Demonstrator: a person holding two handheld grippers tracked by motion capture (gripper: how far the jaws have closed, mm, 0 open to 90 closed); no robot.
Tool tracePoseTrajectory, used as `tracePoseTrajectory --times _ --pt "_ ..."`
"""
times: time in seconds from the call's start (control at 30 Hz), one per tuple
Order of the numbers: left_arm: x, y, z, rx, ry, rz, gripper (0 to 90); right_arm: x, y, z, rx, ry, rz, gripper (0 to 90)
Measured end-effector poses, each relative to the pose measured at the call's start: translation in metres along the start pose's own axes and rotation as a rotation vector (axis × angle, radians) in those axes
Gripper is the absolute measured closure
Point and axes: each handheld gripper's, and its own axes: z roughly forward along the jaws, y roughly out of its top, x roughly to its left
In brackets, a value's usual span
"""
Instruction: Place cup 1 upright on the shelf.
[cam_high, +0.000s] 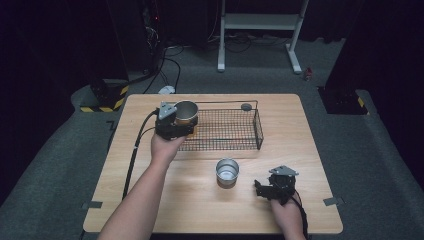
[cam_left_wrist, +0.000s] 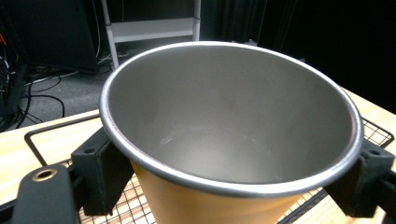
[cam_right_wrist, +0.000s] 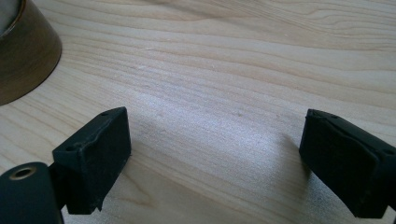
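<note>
A tan metal cup (cam_high: 186, 113) with a silver rim is held at the left end of the black wire basket (cam_high: 252, 107). My left gripper (cam_high: 172, 124) is shut on it; in the left gripper view both jaws press the cup (cam_left_wrist: 224, 140) from either side just below its rim. A second metal cup (cam_high: 227, 172) stands upright on the table in front of the basket. My right gripper (cam_high: 267, 189) rests low near the table's front right, open, with bare wood between its fingers (cam_right_wrist: 95, 154). The edge of that second cup (cam_right_wrist: 23, 56) shows at the upper left of the right gripper view.
A small dark round object (cam_high: 246, 106) lies in the basket's far right corner. The wooden table (cam_high: 310, 150) has bare room on its right and left front. Beyond it are a white stand (cam_high: 260, 30) and cables on the floor.
</note>
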Motion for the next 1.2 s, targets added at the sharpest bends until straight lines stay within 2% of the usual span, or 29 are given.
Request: tracePoseTrajectory --times 0.17,0.27,0.47,0.57,0.63,0.93,1.1,1.2 --pt "0.003 0.002 0.006 -0.010 0.005 -0.011 14.8 0.000 0.000 0.000 0.000 0.000 -0.001 8.8" --pt "0.006 0.001 0.010 -0.001 0.015 -0.016 14.8 0.000 0.000 0.000 0.000 0.000 -0.001 8.8" --pt "0.009 0.000 0.018 0.013 0.006 -0.019 14.8 0.000 0.000 0.000 -0.001 0.000 -0.001 8.8" --pt "0.011 -0.001 0.022 0.014 -0.013 -0.031 14.8 0.000 0.000 0.000 0.000 0.000 0.000 8.8" --pt "0.012 -0.003 0.025 0.020 -0.017 -0.045 14.9 0.000 0.000 0.000 0.000 0.000 0.000 8.8" --pt "0.017 -0.009 0.035 0.048 -0.012 -0.049 14.8 0.000 0.000 0.000 0.000 0.000 0.000 8.8" --pt "0.018 -0.016 0.043 0.068 -0.018 -0.074 14.8 0.000 0.000 0.000 0.000 0.000 0.000 8.8" --pt "0.018 -0.020 0.046 0.081 -0.011 -0.067 14.8 0.000 0.000 0.000 0.000 0.000 -0.001 8.8"
